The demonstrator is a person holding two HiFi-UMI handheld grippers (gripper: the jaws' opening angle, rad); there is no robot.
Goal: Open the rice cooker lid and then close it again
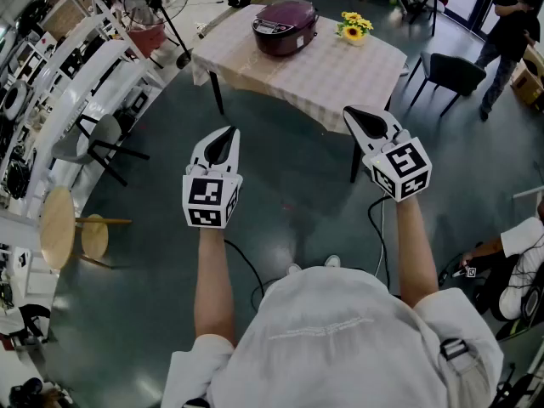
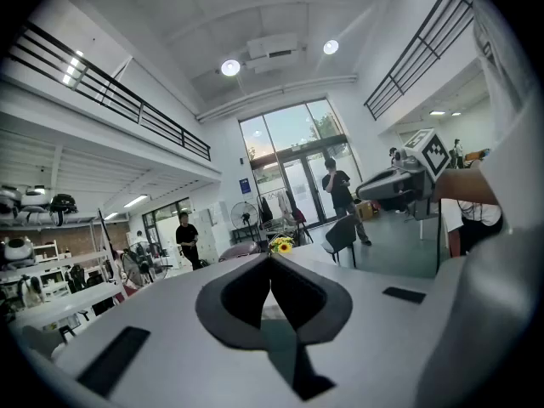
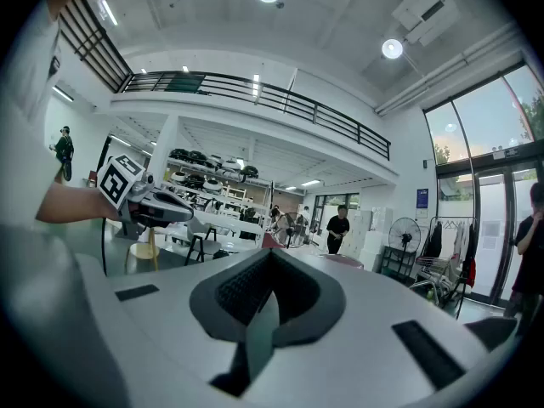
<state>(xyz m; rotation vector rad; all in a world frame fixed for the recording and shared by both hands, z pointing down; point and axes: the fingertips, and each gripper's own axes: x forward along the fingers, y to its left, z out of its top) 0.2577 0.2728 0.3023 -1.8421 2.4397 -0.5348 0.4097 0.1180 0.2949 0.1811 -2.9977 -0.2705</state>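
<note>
Step one is only starting: left gripper (image 1: 226, 133) and right gripper (image 1: 355, 114) are hovering mid-frame, jaws together, empty. Rice cooker (image 1: 285, 25) up top is sitting shut; walking closer is probably coming next.

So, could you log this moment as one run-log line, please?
stage: before contact | left gripper: shut, empty | right gripper: shut, empty | rice cooker: lid closed, on table, untouched
</note>
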